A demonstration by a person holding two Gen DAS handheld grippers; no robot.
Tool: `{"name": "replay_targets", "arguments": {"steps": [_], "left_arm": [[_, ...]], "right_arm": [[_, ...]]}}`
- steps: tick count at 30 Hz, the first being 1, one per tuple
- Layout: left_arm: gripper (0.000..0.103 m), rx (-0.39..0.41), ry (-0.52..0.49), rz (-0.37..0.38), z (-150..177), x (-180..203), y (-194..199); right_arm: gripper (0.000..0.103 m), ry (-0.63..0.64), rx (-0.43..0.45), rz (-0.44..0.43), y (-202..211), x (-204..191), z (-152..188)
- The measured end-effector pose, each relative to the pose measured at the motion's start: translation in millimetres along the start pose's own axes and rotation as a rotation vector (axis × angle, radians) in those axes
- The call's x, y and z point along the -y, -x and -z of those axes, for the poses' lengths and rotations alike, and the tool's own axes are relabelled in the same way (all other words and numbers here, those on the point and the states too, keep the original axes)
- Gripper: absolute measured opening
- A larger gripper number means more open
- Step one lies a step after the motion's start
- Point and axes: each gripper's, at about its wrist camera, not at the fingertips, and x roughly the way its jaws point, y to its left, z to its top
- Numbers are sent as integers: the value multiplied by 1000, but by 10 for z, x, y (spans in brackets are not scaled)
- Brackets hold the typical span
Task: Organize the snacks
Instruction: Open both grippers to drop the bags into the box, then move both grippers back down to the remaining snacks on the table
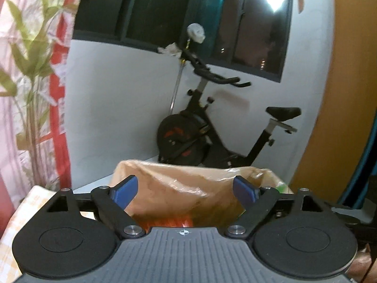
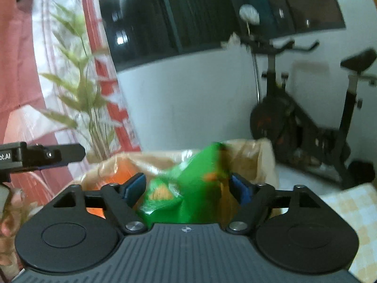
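My left gripper (image 1: 185,191) stands open over the mouth of a translucent tan plastic bag (image 1: 179,181), with nothing between its blue pads (image 1: 124,191). An orange snack pack (image 1: 169,221) lies low inside the bag. In the right wrist view my right gripper (image 2: 187,187) is open above the same bag (image 2: 254,155). A blurred green snack pack (image 2: 198,176) sits tilted between its fingers, with a small gap at each pad. The orange pack (image 2: 120,172) shows through the bag's left side. The left gripper's side (image 2: 42,155) juts in from the left edge.
A black exercise bike (image 1: 212,139) stands behind the bag against a white wall under a dark window (image 1: 165,11). A leafy plant (image 2: 87,108) and a red-and-white curtain (image 1: 59,89) are to the left. Checked cloth (image 2: 348,210) covers the surface on the right.
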Motion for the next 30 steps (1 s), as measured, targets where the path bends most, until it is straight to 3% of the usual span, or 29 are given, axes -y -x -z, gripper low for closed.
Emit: {"name": "replay_targets", "arguments": {"steps": [3,18,30], "left_arm": [[89,-8,14,-28,23,-113,135],[89,5,25,-215,219,-213,883],[89,-7,50,-251,588,-270,1266]], "right_arm": [[92,19,11,15,58,-16,29],[99,115,-16,28,559,-112,171],[103,71,2,89,852,-39,416]]}}
